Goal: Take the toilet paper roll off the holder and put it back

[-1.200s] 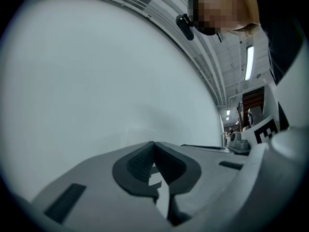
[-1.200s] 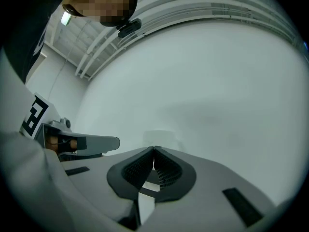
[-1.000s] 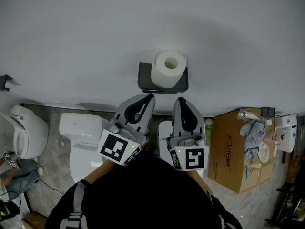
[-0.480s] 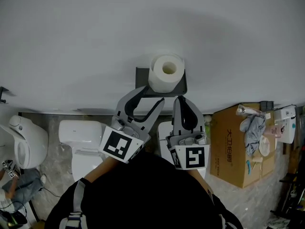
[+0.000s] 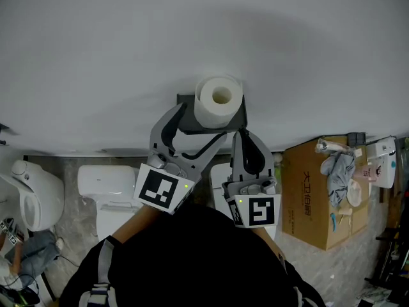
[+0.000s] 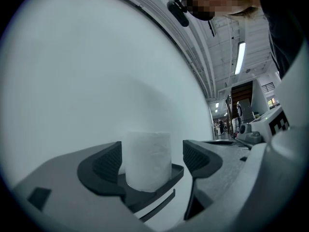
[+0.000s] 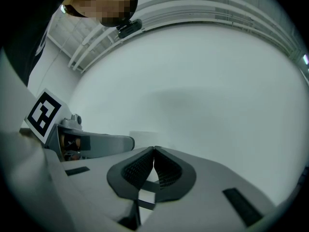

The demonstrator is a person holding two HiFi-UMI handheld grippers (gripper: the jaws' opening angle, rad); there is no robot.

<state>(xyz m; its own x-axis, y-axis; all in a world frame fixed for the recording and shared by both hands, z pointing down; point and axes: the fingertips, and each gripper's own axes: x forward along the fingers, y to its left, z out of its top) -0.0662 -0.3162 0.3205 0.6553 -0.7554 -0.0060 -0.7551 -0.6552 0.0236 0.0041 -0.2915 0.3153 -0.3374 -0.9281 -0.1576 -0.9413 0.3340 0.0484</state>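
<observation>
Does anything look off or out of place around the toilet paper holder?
Nothing stands out. The toilet paper roll stands upright on the holder, intact. The only untidy spot is cloth heaped on the cardboard box.

Left gripper (image 5: 201,121) points level at the toilet paper roll (image 5: 219,100). Its jaws have just been opening and stand wide apart, one on each side of the roll, pads not pressing it. Right gripper (image 5: 243,134) is held just short of the roll, slightly to its right, tilted a little upward, jaws closed together and empty.
</observation>
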